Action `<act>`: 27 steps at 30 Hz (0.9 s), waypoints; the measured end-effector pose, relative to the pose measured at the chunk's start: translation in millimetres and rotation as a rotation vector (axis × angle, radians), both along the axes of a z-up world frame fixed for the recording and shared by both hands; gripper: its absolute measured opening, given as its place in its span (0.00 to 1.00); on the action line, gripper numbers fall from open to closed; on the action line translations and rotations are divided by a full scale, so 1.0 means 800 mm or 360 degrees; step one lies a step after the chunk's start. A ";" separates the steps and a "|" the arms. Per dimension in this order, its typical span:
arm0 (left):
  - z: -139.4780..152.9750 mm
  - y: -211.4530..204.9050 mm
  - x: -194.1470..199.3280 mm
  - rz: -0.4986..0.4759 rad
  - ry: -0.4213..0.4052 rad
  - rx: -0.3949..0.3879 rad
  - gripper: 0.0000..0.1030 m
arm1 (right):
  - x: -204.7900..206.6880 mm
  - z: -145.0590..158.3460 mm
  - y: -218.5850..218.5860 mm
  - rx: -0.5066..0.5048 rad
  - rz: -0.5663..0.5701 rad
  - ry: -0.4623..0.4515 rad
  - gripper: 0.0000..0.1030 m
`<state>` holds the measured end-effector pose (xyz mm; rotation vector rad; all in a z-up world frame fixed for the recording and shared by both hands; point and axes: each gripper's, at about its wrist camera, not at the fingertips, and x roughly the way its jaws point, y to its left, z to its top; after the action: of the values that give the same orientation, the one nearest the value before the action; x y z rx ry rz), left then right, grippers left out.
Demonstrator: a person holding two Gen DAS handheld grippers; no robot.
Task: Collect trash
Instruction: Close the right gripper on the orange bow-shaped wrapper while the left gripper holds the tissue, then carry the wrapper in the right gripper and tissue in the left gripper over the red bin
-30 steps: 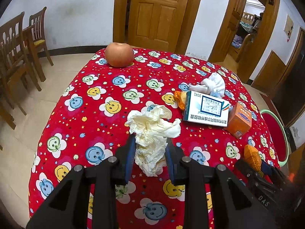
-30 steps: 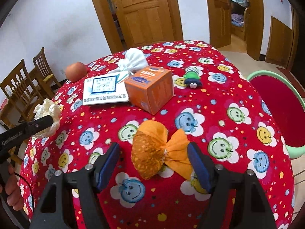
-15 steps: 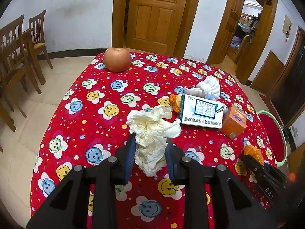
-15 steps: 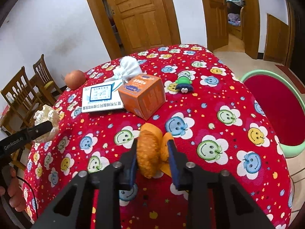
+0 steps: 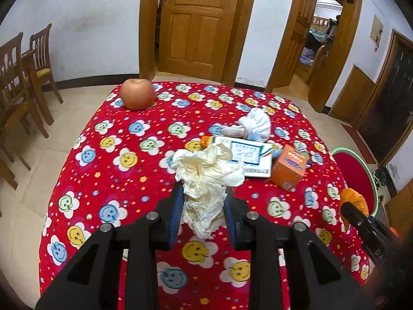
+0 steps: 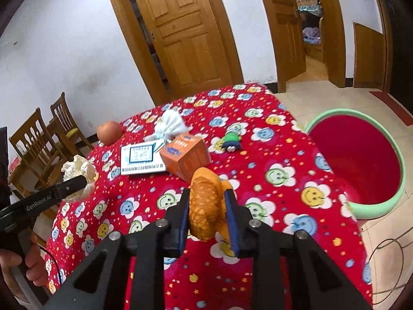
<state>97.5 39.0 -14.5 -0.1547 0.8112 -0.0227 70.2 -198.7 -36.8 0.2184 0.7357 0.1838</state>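
Note:
My left gripper is shut on a crumpled cream paper wad, held above the red smiley tablecloth. In the right wrist view that paper wad shows at the far left, in the left gripper. My right gripper is shut on an orange peel, lifted off the cloth. The same orange peel appears at the right edge of the left wrist view. A red bin with a green rim stands on the floor to the right of the table.
On the table lie an apple, a white cloth bundle, a white printed box, an orange carton and a small green toy. Wooden chairs stand at the left. A hand holds the left gripper.
The right gripper closed on the orange peel and lifted it off the cloth. Both grippers rose, the table now looks farther below; the left kept its grip on the paper wad.

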 end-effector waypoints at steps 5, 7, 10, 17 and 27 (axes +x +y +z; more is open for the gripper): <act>0.012 -0.025 0.003 -0.0059 -0.0024 0.0000 0.29 | -0.009 0.013 -0.023 0.0015 -0.0041 -0.0045 0.27; 0.017 -0.037 0.005 -0.0091 -0.0032 -0.0001 0.29 | -0.012 0.018 -0.033 0.0018 -0.0063 -0.0062 0.27; 0.022 -0.054 0.007 -0.0137 -0.0038 -0.0012 0.29 | -0.015 0.024 -0.052 0.0030 -0.0102 -0.0079 0.27; 0.032 -0.102 0.016 -0.0253 -0.0051 -0.0014 0.29 | -0.018 0.033 -0.093 0.0042 -0.0196 -0.0098 0.27; 0.040 -0.174 0.035 -0.0449 -0.0060 -0.0041 0.29 | -0.019 0.035 -0.153 0.0044 -0.0340 -0.0097 0.27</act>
<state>125.7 -100.5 17.7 -0.0629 0.7899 -0.3015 55.2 -321.2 -8.7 0.3147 0.6446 -0.0026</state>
